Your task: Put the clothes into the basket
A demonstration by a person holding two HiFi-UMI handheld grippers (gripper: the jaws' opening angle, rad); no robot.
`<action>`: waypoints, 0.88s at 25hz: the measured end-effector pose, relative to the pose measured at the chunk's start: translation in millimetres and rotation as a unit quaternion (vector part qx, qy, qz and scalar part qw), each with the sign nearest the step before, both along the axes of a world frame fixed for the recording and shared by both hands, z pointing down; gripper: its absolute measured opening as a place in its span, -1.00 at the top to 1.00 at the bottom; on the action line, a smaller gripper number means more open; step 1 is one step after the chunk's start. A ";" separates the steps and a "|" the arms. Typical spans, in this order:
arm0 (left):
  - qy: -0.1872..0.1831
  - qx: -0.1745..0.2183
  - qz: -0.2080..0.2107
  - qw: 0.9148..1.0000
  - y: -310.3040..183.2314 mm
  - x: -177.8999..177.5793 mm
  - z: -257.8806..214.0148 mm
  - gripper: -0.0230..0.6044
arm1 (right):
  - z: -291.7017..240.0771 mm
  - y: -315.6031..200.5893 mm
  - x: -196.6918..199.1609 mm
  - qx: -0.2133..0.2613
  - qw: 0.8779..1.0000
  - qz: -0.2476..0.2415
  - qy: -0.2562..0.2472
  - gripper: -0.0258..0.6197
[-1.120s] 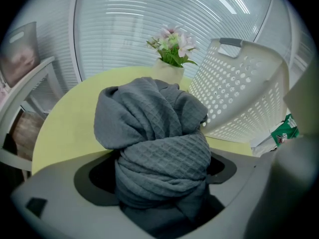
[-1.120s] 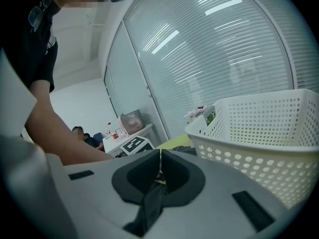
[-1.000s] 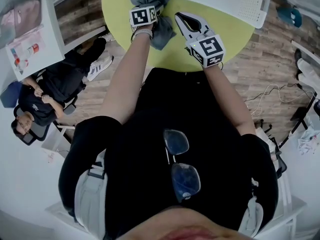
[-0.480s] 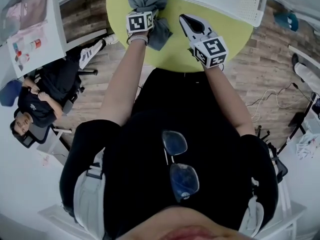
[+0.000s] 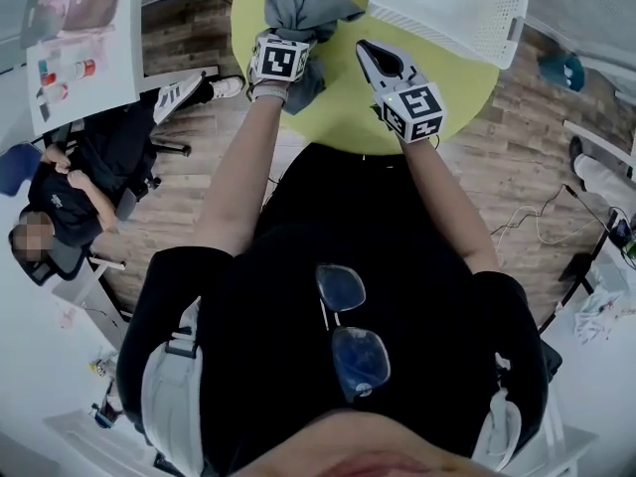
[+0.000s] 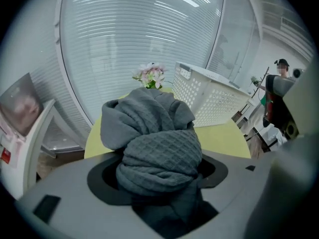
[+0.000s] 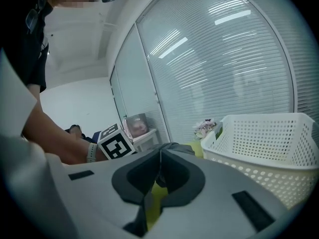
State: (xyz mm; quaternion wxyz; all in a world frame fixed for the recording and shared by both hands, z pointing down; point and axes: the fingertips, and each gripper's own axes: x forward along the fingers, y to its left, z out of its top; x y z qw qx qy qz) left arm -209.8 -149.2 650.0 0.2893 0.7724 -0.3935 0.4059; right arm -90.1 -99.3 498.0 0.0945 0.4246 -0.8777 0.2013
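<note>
A crumpled grey waffle-knit cloth (image 5: 303,3) lies bunched on the round yellow-green table (image 5: 348,117), partly lifted. My left gripper (image 5: 291,38) points steeply down onto it. In the left gripper view its jaws have just been closing and are shut on a fold of the cloth (image 6: 154,148), which fills the gap of the left gripper (image 6: 159,171). A white perforated basket (image 5: 447,8) stands at the table's far right, also seen beyond the cloth (image 6: 214,101). My right gripper (image 5: 366,50) hovers between cloth and basket, jaws shut on nothing (image 7: 160,156); the basket (image 7: 269,138) is to its right.
A seated person (image 5: 79,182) is on the floor side at left, beside a white shelf (image 5: 79,38) with boxes. A small bunch of flowers (image 6: 149,73) stands on the table behind the cloth. A wall of blinds is beyond. Cables (image 5: 537,217) lie on the wooden floor at right.
The left gripper has closed on the grey cloth and risen, pulling the bunch up. The right gripper has lifted slightly and stayed shut.
</note>
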 end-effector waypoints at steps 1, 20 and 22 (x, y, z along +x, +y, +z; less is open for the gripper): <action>0.000 -0.001 0.011 1.000 2.8 -0.5 -4.6 -0.18 | -2.7 0.5 -1.7 0.004 1.000 -0.003 0.000 0.84; -0.038 -0.014 0.227 0.973 49.3 49.9 -112.0 -0.18 | -47.5 -5.8 45.9 0.064 0.998 -0.019 0.005 0.84; -0.037 -0.010 0.244 0.969 49.3 60.4 -127.0 -0.18 | -53.0 -7.9 58.4 0.070 0.997 -0.013 0.005 0.84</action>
